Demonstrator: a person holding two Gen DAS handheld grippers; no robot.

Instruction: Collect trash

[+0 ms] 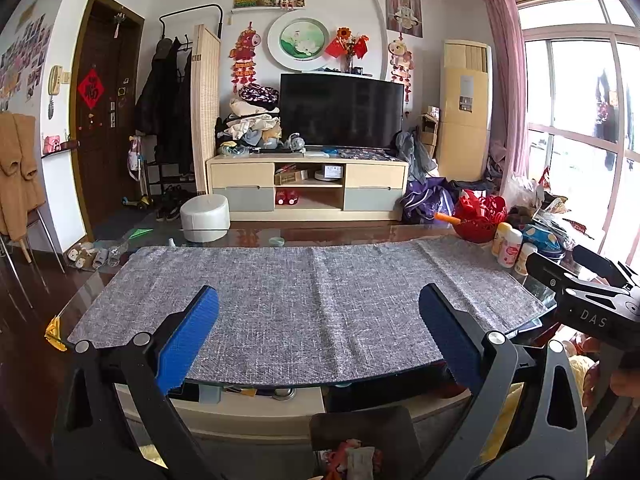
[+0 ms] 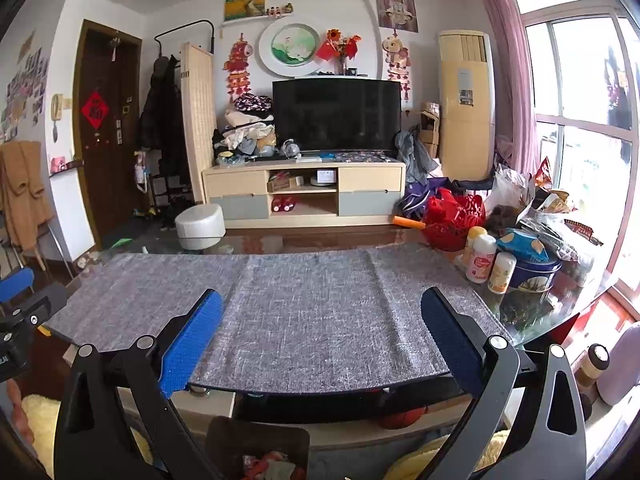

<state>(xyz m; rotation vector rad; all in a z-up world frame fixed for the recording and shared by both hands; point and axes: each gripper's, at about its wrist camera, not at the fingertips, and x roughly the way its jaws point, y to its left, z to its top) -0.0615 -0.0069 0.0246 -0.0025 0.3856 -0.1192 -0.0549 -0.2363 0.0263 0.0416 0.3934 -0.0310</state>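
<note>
My left gripper (image 1: 319, 300) is open and empty, held at the near edge of a glass table covered by a grey cloth (image 1: 304, 304). My right gripper (image 2: 322, 304) is open and empty too, over the same cloth (image 2: 312, 312). A brown bin (image 1: 362, 440) with crumpled wrappers inside stands on the floor below the table's near edge; it also shows in the right wrist view (image 2: 260, 450). The right gripper's black body (image 1: 592, 296) shows at the right in the left wrist view. The left gripper's body (image 2: 24, 320) shows at the left in the right wrist view.
At the table's right end stand a red basket (image 2: 452, 216), white bottles (image 2: 482, 258), a blue tin (image 2: 532, 268) and snack bags (image 2: 552, 204). A white stool (image 1: 205, 218), TV cabinet (image 1: 308, 184) and door (image 1: 102, 120) lie beyond.
</note>
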